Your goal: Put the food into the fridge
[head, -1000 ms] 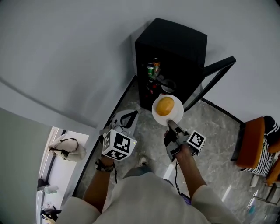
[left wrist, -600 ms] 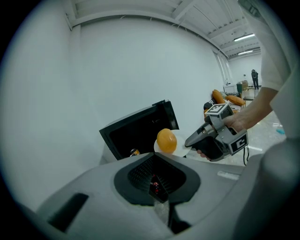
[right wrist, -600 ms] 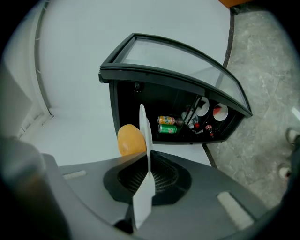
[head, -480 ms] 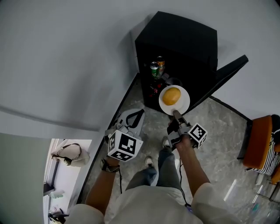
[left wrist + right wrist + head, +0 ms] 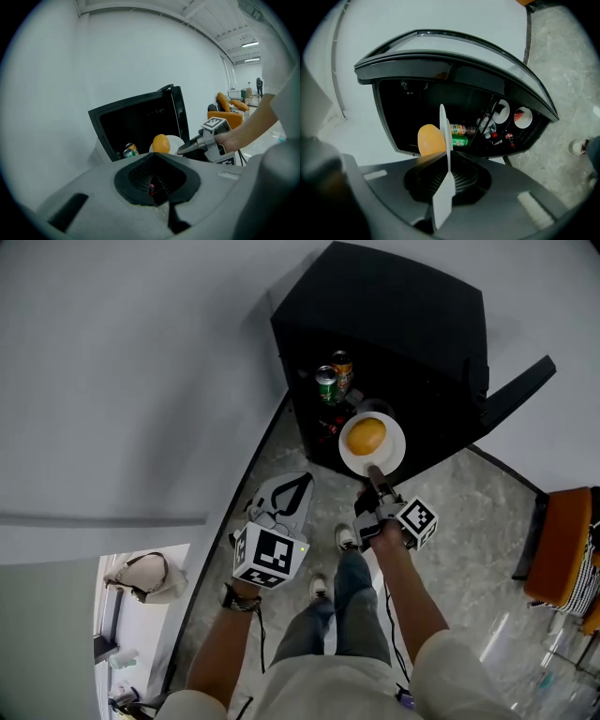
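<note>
An orange bun [image 5: 367, 435] lies on a white plate [image 5: 389, 454]. My right gripper [image 5: 373, 472] is shut on the plate's near rim and holds it level in front of the open black fridge [image 5: 394, 306]. In the right gripper view the plate [image 5: 445, 136] stands edge-on between the jaws, the bun [image 5: 429, 139] on its left, and the fridge [image 5: 454, 51] opening just beyond. Two cans [image 5: 328, 381] stand inside. My left gripper [image 5: 286, 491] hangs lower left of the fridge, jaws together and empty. The left gripper view shows the bun [image 5: 161, 143] and the right gripper [image 5: 194, 146].
The fridge door [image 5: 514, 395] swings open to the right, with bottles in its shelves [image 5: 506, 115]. A white wall runs along the left of the fridge. An orange chair [image 5: 555, 549] stands at the right edge. The person's shoes [image 5: 345, 538] are on the grey stone floor.
The person has stepped closer to the fridge. The right gripper has carried the plate and bun forward to the fridge opening. The left gripper stays low and shut.
</note>
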Demonstrator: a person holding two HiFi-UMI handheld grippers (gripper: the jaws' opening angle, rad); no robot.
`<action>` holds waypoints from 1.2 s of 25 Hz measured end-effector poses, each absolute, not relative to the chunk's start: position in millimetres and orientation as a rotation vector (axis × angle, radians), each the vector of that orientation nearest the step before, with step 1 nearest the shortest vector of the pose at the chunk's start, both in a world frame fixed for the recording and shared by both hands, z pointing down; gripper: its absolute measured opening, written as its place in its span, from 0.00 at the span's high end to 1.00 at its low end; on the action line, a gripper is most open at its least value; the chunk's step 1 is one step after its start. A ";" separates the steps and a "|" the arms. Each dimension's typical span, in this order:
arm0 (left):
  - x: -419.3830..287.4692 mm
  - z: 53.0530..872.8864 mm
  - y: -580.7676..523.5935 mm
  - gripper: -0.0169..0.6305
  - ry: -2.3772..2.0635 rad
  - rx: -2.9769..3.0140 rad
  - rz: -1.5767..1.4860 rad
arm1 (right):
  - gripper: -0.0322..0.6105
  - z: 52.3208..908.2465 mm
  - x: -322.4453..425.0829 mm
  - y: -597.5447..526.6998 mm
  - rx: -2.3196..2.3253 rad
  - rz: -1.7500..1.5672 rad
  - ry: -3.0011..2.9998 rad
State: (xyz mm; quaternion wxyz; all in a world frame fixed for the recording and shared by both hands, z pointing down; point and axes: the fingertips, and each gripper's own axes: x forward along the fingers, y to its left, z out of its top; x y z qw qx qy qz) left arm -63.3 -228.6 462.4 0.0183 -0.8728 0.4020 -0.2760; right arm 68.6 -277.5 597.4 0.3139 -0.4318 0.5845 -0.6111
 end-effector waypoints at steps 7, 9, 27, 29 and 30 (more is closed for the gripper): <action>-63.1 491.4 -257.1 0.97 1.273 -2.721 -0.877 | 0.93 629.8 66.9 -316.6 -1.136 -1.608 1.525; -65.3 498.4 -262.7 0.97 1.268 -2.720 -0.893 | 0.93 636.8 64.9 -325.7 -1.128 -1.605 1.527; -70.6 566.2 -294.6 0.97 1.350 -2.823 -0.947 | 0.93 712.1 62.9 -369.6 -1.153 -1.628 1.438; -68.3 572.3 -297.2 0.97 1.347 -2.836 -0.957 | 0.93 713.9 63.4 -374.1 -1.147 -1.631 1.428; -67.6 574.7 -298.4 0.97 1.345 -2.839 -0.963 | 0.93 715.0 64.0 -376.6 -1.147 -1.632 1.424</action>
